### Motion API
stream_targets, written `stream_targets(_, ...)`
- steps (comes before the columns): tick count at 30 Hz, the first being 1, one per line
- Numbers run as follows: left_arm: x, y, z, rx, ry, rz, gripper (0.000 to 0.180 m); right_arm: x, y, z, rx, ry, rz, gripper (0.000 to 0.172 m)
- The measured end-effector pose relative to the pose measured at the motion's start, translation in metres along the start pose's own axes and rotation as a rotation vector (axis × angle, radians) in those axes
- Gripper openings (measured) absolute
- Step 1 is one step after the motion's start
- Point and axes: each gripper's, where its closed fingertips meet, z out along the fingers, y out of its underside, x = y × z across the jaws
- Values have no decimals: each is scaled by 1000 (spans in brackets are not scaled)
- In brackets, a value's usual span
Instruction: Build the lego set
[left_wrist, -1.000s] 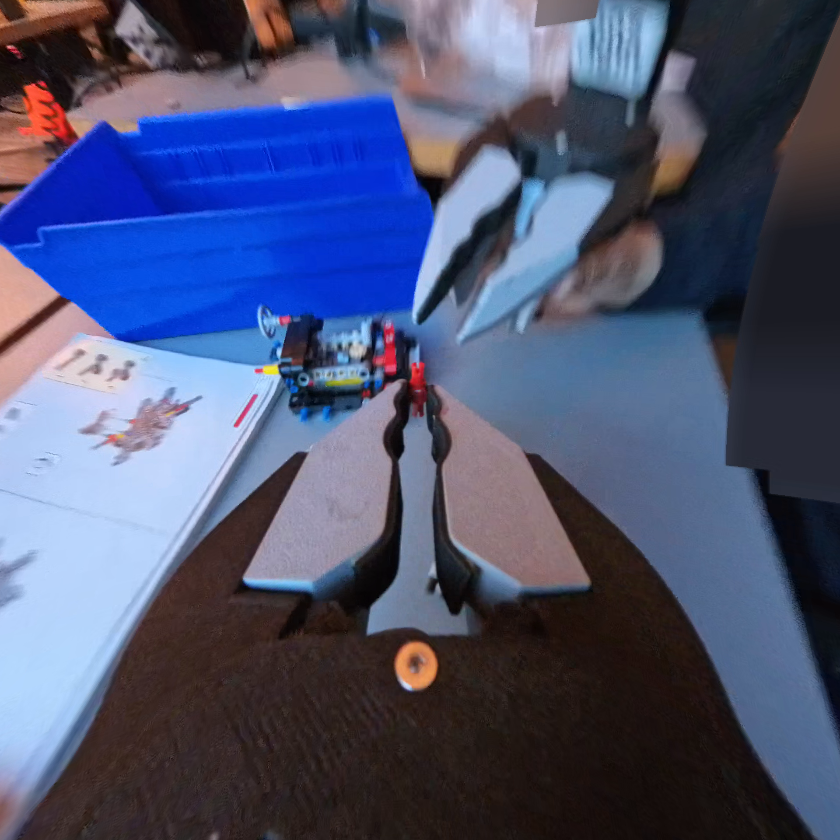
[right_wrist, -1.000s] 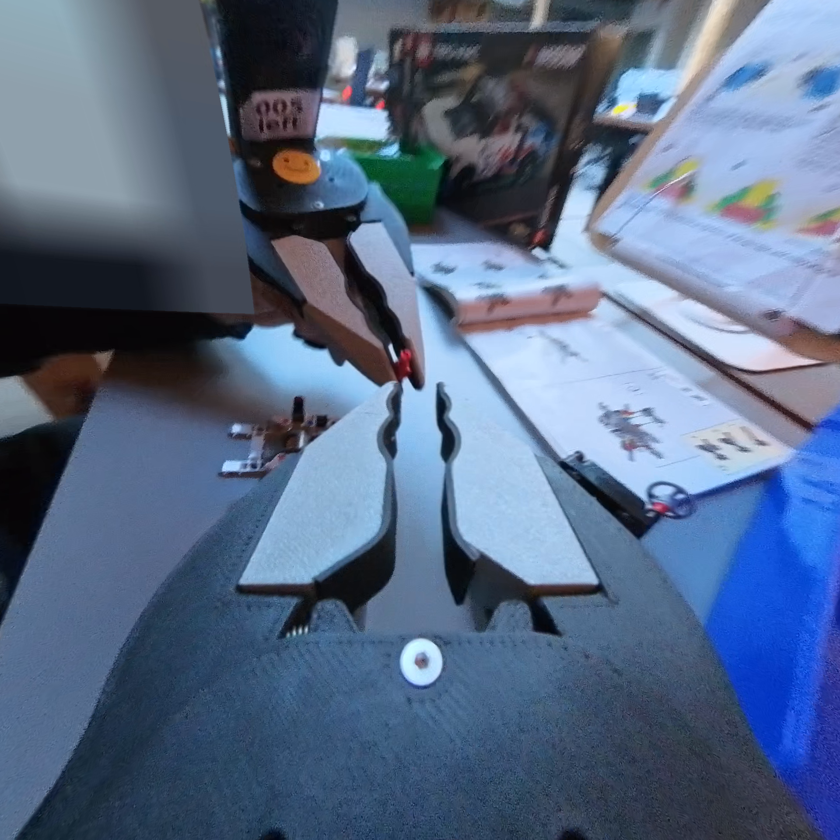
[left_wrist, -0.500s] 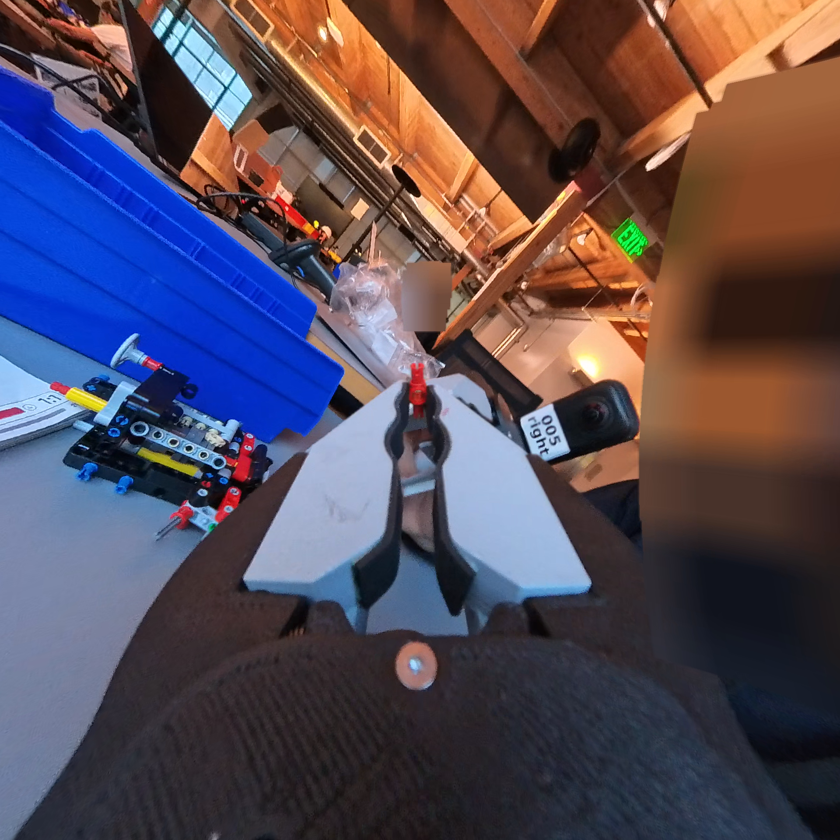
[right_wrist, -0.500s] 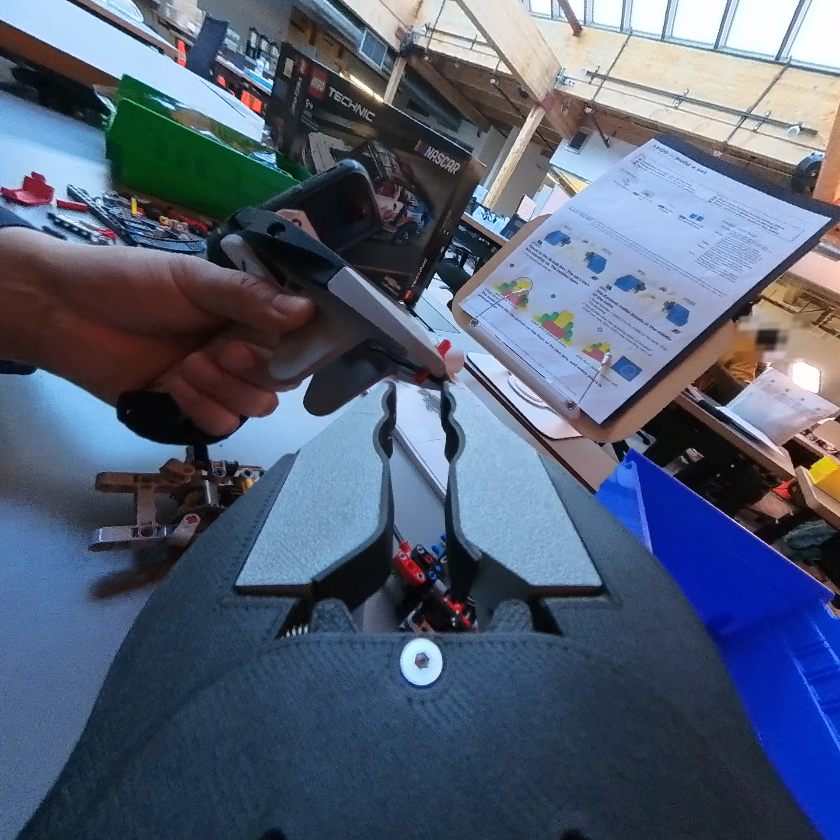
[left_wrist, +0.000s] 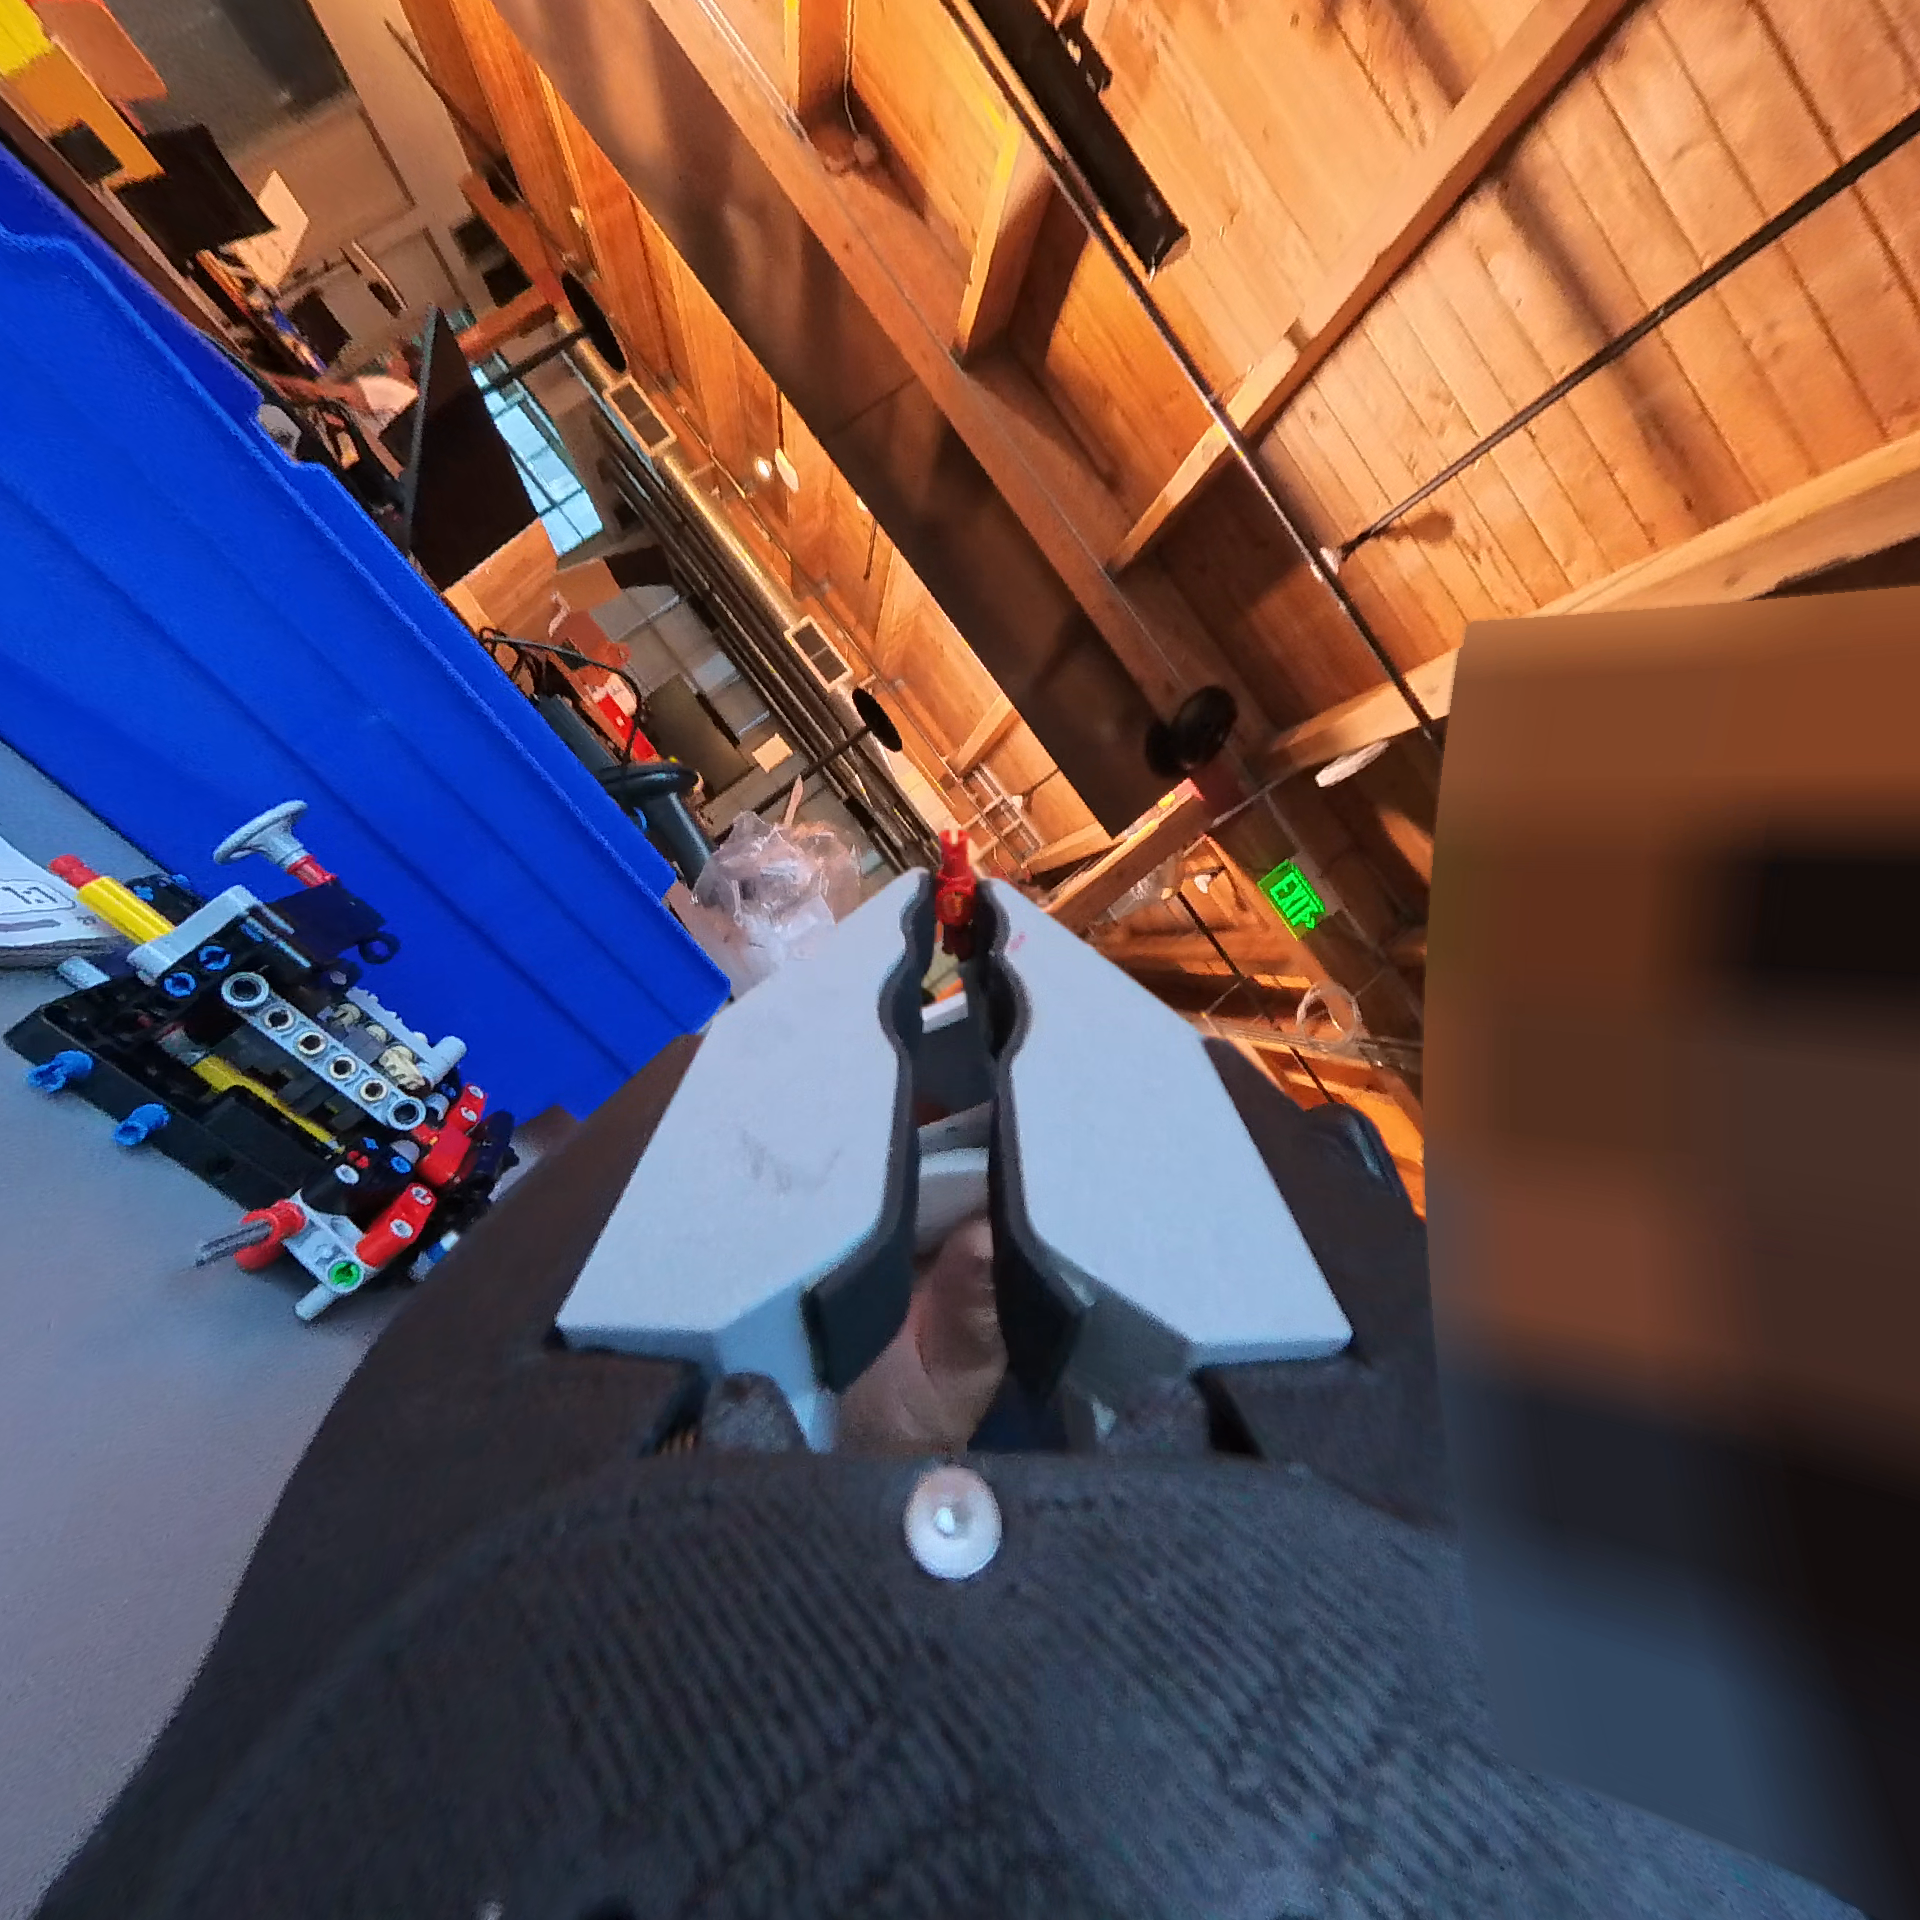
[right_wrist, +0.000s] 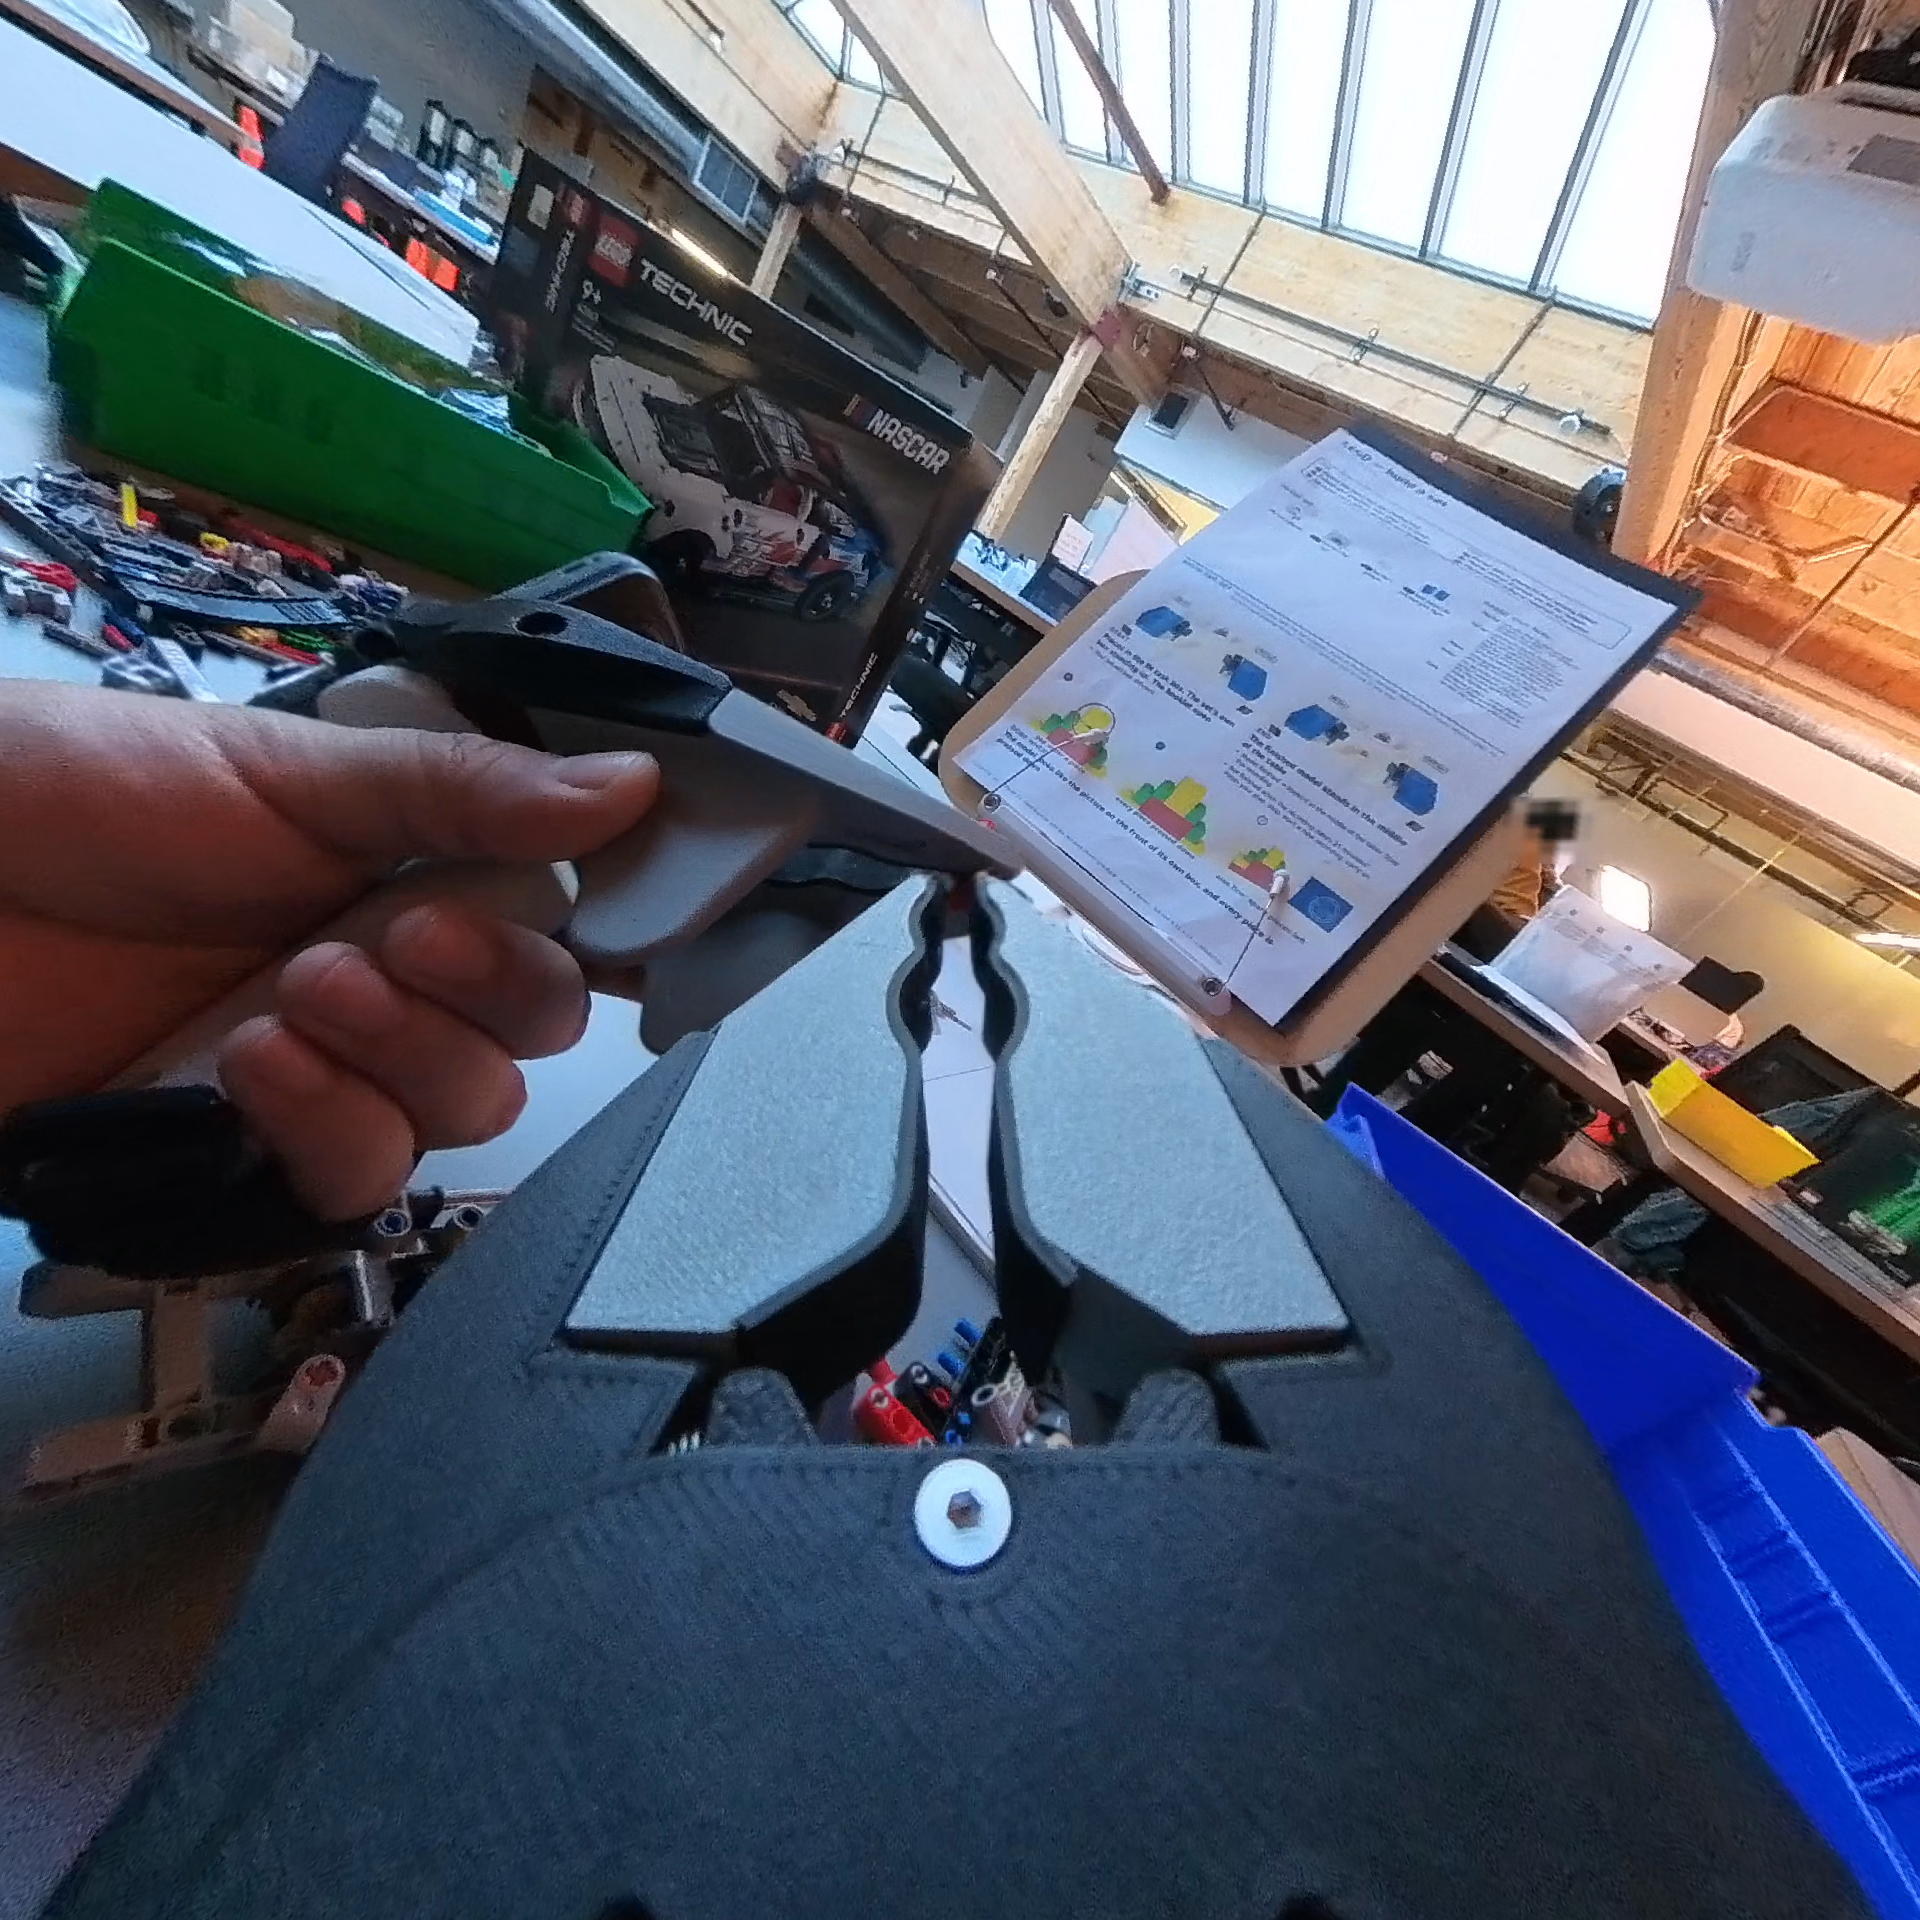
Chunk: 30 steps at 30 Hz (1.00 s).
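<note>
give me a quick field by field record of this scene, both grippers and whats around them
left gripper: fingertips pressed on a small red pin, raised above the table
right gripper: tips right at the left gripper's tip; something red shows between them, grasp unclear
hand: wrapped around the left gripper's grip
brick assembly: on the grey table, left of the left gripper
blue bin: behind the assembly
instruction sheet on stand: beyond the right gripper
green bin: far left, loose parts before it
</note>
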Motion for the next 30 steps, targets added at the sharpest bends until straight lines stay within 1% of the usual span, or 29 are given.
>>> stream_targets(3,4,-2,-1,9,28,-14,5,0,1,2,-4,12,-1,3)
stream_targets(14,4,-4,-3,37,23,-23,4,-2,-1,5,3,17,-6,2)
stream_targets(21,3,-5,-4,55,27,-33,4,-1,-1,7,2,15,22,1)
stream_targets(26,4,-3,-5,29,45,-56,4,-2,-3,6,-2,4,21,0)
stream_targets(30,1,-3,-7,1,26,-28,4,-3,-1,7,-8,4,18,0)
